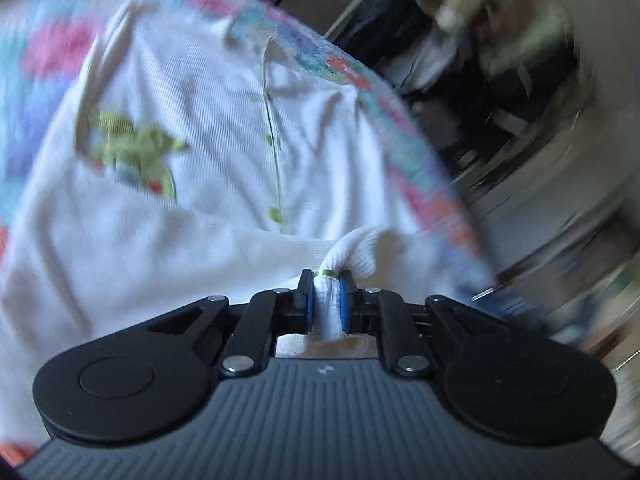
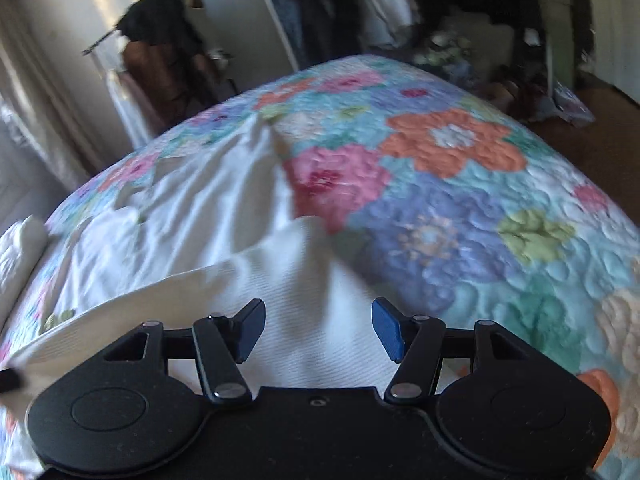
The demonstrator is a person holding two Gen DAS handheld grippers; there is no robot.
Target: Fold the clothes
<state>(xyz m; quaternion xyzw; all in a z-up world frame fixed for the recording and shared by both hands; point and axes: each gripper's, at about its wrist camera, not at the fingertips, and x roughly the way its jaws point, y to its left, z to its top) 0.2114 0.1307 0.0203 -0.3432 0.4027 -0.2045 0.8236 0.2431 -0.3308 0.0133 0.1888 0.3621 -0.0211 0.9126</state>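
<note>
Shirt (image 1: 168, 184) on quilt (image 2: 460, 200) — left hand-held gripper (image 1: 327, 300) pinching its edge, right hand-held gripper (image 2: 319, 328) spread.

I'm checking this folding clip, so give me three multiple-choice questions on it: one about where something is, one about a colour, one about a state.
1. Where does the white shirt lie?
A. on a flowered quilt
B. on a wooden floor
C. in a basket

2. What colour are the shirt's buttons?
A. red
B. green
C. black

3. How is the left hand-held gripper?
A. wide open
B. shut on nothing
C. shut on a bunch of white fabric

Answers:
1 A, the flowered quilt shows all around the shirt.
2 B, green dots run down the placket.
3 C, the blue pads squeeze white cloth, while the right hand-held gripper stands open above the shirt.
</note>
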